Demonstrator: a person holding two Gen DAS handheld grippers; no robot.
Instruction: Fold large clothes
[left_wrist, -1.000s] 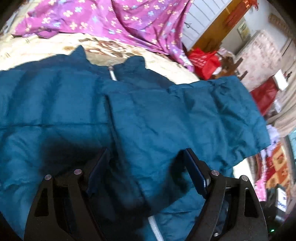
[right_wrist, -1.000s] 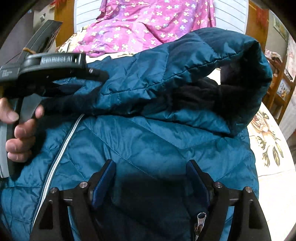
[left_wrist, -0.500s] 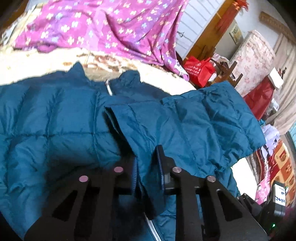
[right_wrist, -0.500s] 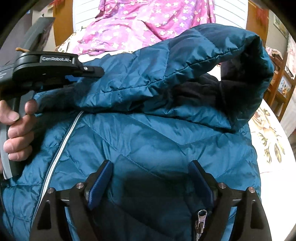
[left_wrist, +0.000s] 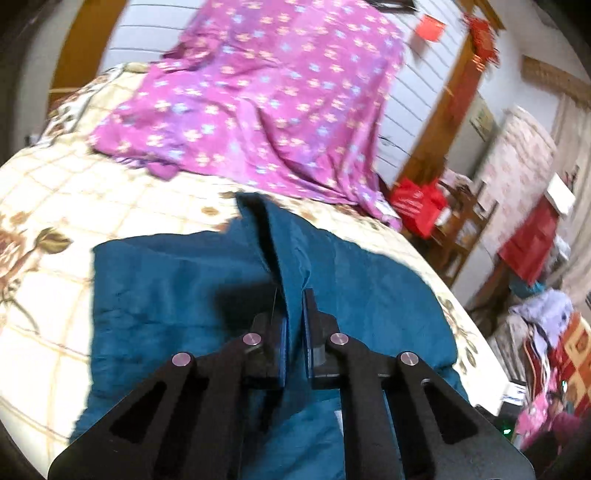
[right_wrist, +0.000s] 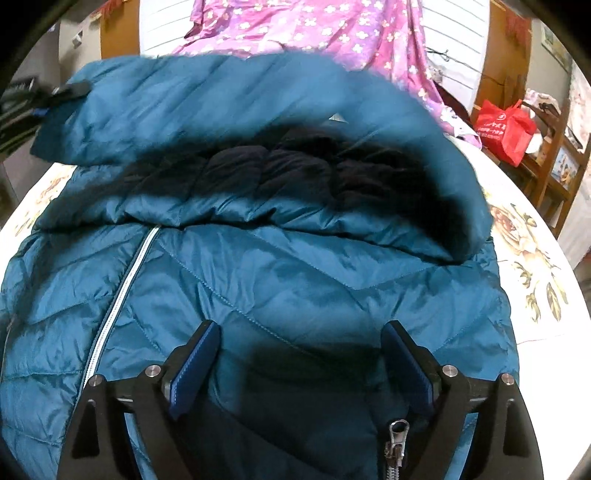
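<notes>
Lifted since a second ago, the sleeve is pinched in the clamped left claw and may slip free, while the right claw, just opening, gapes empty over the teal puffer jacket.

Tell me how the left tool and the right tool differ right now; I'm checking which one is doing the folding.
The left tool is shut on a ridge of the teal jacket; the right tool stands open, with nothing pinched. The left tool holds its fabric raised over the bed; the right tool hovers above the flat front by the zipper pull. Both have blue pads.
</notes>
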